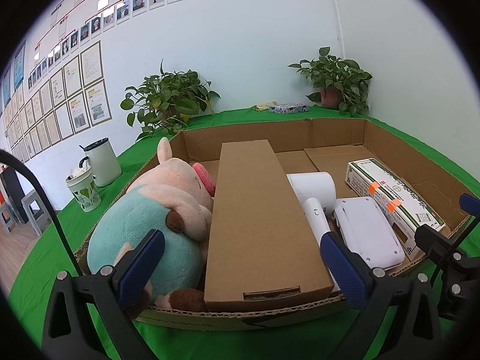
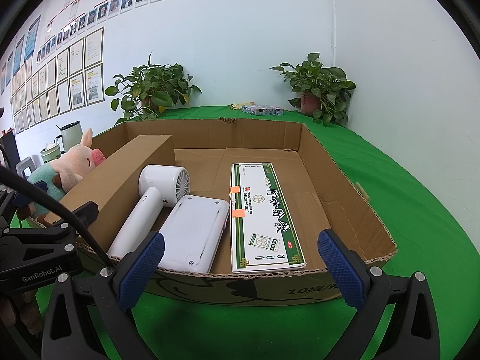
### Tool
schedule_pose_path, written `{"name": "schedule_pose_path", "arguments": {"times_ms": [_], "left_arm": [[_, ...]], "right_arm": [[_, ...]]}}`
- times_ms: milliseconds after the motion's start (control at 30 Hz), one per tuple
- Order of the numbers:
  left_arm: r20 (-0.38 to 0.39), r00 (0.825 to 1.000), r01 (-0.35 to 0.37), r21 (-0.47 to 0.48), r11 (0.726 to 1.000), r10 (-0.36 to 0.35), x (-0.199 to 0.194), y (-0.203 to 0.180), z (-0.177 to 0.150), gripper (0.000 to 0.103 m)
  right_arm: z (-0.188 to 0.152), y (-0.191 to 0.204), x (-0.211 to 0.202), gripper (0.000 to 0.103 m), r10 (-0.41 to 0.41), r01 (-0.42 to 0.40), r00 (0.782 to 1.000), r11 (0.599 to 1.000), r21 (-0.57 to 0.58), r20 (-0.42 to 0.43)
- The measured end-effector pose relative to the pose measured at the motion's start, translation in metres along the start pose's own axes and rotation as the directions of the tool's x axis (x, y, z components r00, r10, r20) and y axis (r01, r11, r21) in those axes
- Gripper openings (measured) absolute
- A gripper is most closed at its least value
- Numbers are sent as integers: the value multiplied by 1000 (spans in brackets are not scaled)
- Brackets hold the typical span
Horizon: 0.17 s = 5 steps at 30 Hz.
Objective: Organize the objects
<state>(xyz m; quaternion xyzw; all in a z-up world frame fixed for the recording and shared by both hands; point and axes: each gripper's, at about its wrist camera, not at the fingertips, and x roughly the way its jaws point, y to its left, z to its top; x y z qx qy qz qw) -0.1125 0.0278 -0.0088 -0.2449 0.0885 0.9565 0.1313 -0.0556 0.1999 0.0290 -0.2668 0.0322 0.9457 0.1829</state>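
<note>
Right now your left gripper (image 1: 240, 270) hangs wide open at six o'clock in its own view, gripping nothing, its blue pads spread to either side of the near end of the long brown carton (image 1: 255, 219); your right gripper (image 2: 240, 270) is likewise fully spread and empty, poised just short of the cardboard tray (image 2: 345, 180). Past the tray's near wall, everything lies lengthwise in neat rows, which looks like a deliberate packing to save room. At nine o'clock in the left view the plush cow (image 1: 156, 219) is wedged between the tray's left wall and the carton, soft enough to fill that gap. The carton seems to work as a divider. On its far side, seen from the right wrist, the white hair dryer (image 2: 150, 204) rests with its handle toward you, the flat white device (image 2: 195, 231) lies touching it, and the green-and-white medicine box (image 2: 264, 216) sits just beside that. From one to three o'clock the tray floor is bare. Beyond the tray, on the green cloth (image 2: 420, 210), a small patterned box (image 2: 263, 109) waits between two potted plants (image 2: 321, 87), perhaps the next item to fetch.
</note>
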Motion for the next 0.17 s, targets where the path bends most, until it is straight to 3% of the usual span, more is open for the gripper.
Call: {"name": "schedule_pose_path", "arguments": {"times_ms": [167], "left_arm": [[2, 1000, -6, 7, 1000, 6, 0, -1, 0, 103]], "right_arm": [[1, 1, 2, 103, 4, -4, 1000, 1000, -1, 0]]}}
